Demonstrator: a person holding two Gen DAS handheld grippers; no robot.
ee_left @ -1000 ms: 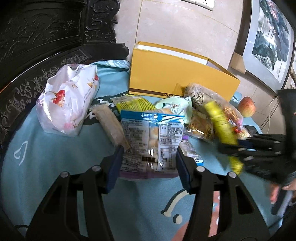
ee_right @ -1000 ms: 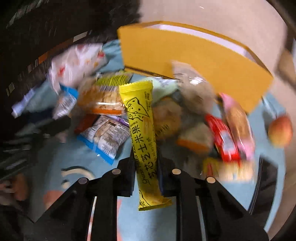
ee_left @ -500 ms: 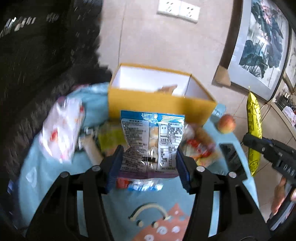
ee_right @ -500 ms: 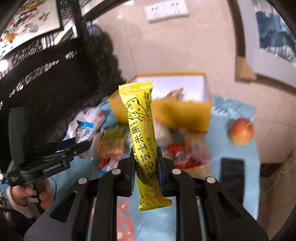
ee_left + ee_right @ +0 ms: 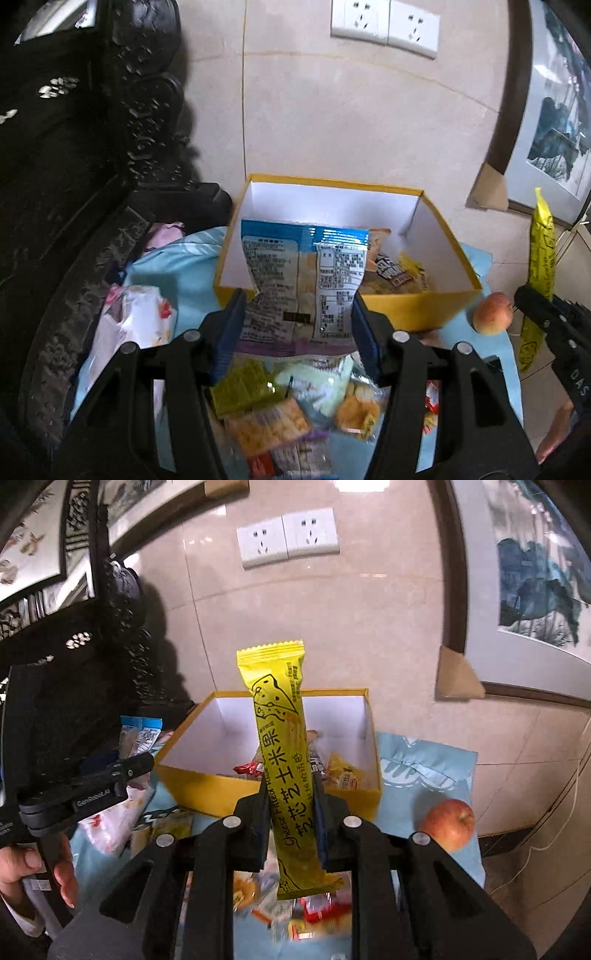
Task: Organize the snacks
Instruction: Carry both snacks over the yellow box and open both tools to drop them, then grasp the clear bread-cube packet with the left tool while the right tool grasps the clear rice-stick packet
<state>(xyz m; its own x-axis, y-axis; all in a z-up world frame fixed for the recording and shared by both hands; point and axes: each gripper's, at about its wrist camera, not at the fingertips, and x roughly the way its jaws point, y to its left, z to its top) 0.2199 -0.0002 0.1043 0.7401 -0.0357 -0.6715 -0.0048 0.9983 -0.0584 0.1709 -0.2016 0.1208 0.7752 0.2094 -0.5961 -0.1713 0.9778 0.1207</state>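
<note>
Snacks fill both tools: the right gripper (image 5: pixel 291 808) clamps a yellow cheese rice bar (image 5: pixel 286 768) upright, and the left gripper (image 5: pixel 297 325) grips a blue-topped snack bag (image 5: pixel 303 280). Beyond both fingertips sits the open yellow box (image 5: pixel 417 306), with an apple (image 5: pixel 448 823) right of it.

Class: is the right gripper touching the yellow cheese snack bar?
Touching. The right wrist view shows the right gripper with both pads pressed against the sides of the yellow cheese snack bar, holding it upright.

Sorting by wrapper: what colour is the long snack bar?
Yellow snack bar with black print, clearest in the right wrist view.
</note>
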